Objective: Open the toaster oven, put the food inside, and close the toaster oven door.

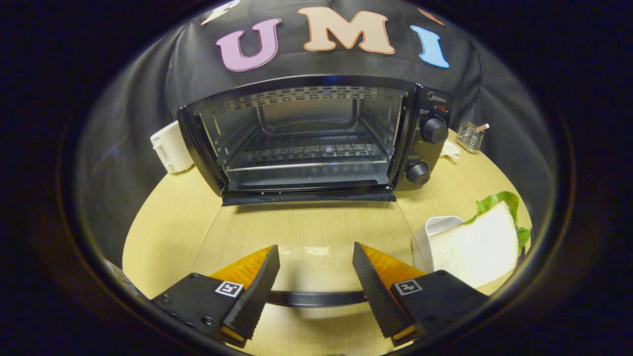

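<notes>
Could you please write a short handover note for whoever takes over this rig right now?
Claw: open, holding nothing, fingers either side of the door handle.
Toaster oven: door folded down flat toward the claw; rack shows no food.
Sandwich: on the table, right of the claw, leaning on a white cup.
Done: opening. Left: load the sandwich, close the door.

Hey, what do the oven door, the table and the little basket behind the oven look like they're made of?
Oven door: clear glass, lying open; the table shows through it, dark handle likely metal or plastic. Table: pale wood-grain, perhaps laminate. Basket: shiny wire mesh, probably metal. The gripper hangs open above the door.
</notes>
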